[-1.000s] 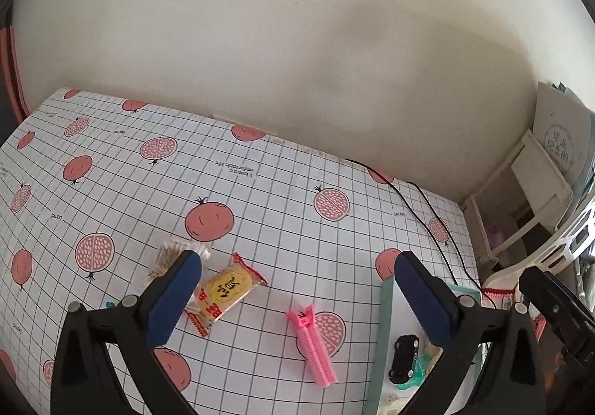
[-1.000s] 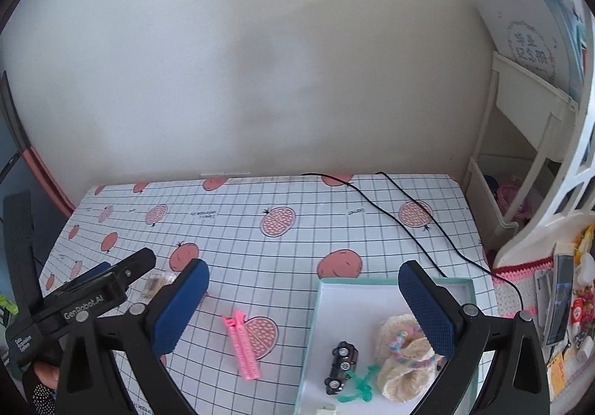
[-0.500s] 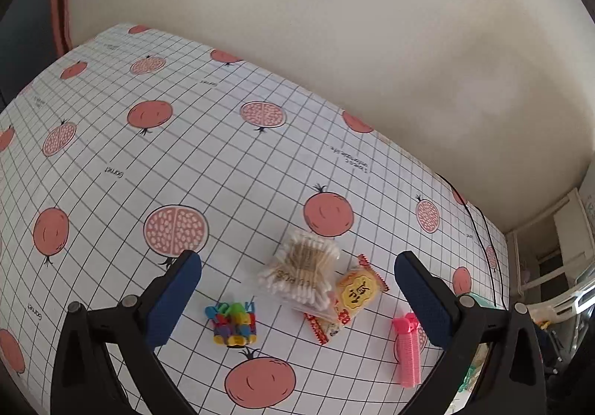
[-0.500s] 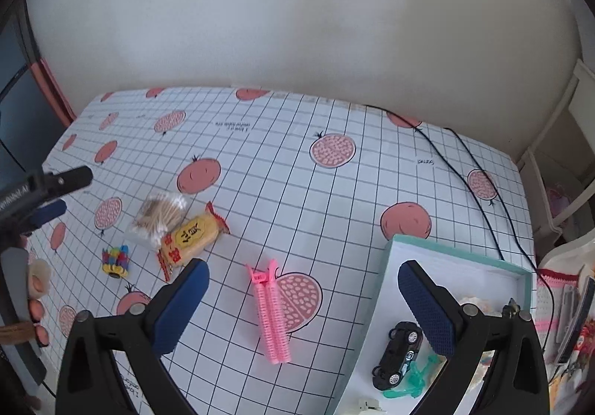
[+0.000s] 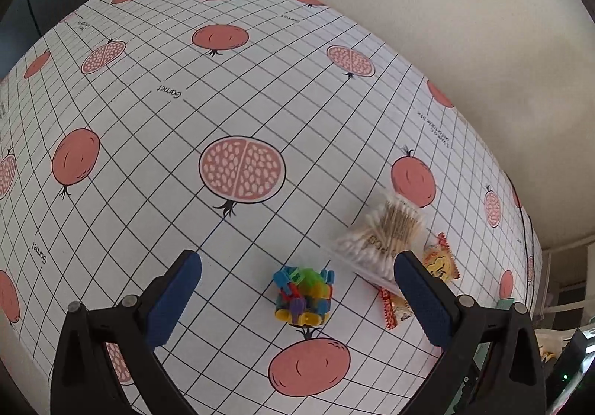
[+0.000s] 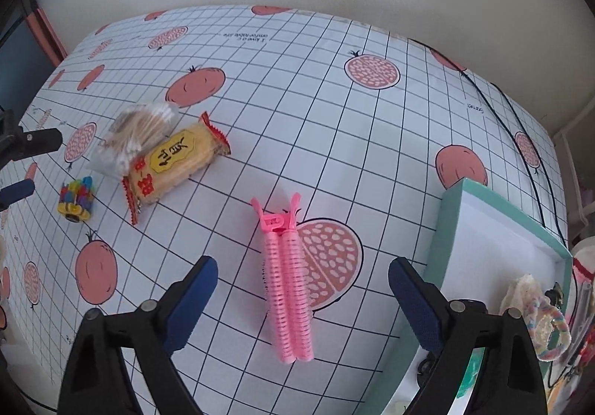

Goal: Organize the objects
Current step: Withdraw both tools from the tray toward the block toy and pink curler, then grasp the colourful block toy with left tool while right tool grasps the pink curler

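My left gripper (image 5: 297, 288) is open and hangs just above a small multicoloured block toy (image 5: 303, 296), which lies between its fingers. A bag of cotton swabs (image 5: 383, 236) and a yellow snack packet (image 5: 440, 264) lie to the toy's right. My right gripper (image 6: 299, 298) is open over a pink hair-roller clip (image 6: 286, 285) that lies between its fingers. In the right wrist view the toy (image 6: 76, 197), swabs (image 6: 137, 134) and snack (image 6: 174, 166) lie at the left. A teal box (image 6: 446, 236) stands at the right.
The table has a white grid cloth with pomegranate prints (image 5: 241, 169). A black cable (image 6: 520, 132) runs along the far right of the table. A knitted item with a pastel band (image 6: 539, 314) lies in the box. The wall is close behind the table.
Both grippers have moved down and closer to the table. The left one swung left until the block toy sat between its fingers; the right one closed in over the pink clip.
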A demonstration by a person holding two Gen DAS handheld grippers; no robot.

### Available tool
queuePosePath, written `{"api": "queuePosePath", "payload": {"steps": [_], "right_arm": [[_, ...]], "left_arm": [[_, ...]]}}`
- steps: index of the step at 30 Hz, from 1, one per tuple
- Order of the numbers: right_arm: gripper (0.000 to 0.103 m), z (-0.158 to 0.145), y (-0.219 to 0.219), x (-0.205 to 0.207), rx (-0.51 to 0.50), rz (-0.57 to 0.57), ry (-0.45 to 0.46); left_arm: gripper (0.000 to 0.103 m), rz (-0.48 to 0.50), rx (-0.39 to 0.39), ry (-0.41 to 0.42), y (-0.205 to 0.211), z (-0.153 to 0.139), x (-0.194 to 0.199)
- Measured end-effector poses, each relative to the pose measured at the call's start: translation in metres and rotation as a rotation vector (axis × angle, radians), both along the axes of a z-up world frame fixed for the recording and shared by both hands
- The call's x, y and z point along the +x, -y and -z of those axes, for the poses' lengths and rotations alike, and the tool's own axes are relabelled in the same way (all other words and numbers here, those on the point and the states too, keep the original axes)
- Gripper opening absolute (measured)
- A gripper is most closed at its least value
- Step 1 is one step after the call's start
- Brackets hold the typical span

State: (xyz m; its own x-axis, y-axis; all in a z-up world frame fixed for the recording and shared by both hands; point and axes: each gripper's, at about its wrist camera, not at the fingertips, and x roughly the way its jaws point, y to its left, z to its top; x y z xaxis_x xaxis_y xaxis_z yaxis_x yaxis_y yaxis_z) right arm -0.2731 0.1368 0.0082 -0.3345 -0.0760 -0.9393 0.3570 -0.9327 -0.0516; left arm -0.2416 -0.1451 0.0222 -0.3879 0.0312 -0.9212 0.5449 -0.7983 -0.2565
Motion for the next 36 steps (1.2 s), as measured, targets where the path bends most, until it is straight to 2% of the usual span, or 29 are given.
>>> {"api": "queuePosePath", "payload": {"steps": [6,14,19,21,28,30,36], "right_arm": [[0.090,0.017,-0.001,0.000,0.016,0.010,0.042],[0.078,0.021,-0.010,-0.001,0.012,0.036,0.060],[0.063,0.022,-0.013,-0.001,0.003,0.033,0.071],[0.054,0.020,-0.013,-0.001,-0.008,0.027,0.072],[0.039,0.018,-0.014,0.000,-0.014,0.009,0.070],[0.036,0.017,-0.014,0.001,-0.016,0.006,0.068],[0.031,0.016,-0.015,0.000,-0.023,-0.010,0.063]], "left_arm": [[0.101,0.034,-0.062,0.058,-0.012,0.013,-0.003],[0.078,0.045,-0.066,0.121,-0.021,0.030,-0.003],[0.063,0.044,-0.076,0.136,-0.025,0.033,-0.003],[0.059,0.045,-0.071,0.134,-0.025,0.034,-0.003],[0.042,0.054,-0.083,0.147,-0.028,0.037,-0.003],[0.039,0.057,-0.087,0.148,-0.029,0.037,-0.003],[0.039,0.046,-0.084,0.133,-0.029,0.036,0.001]]}}
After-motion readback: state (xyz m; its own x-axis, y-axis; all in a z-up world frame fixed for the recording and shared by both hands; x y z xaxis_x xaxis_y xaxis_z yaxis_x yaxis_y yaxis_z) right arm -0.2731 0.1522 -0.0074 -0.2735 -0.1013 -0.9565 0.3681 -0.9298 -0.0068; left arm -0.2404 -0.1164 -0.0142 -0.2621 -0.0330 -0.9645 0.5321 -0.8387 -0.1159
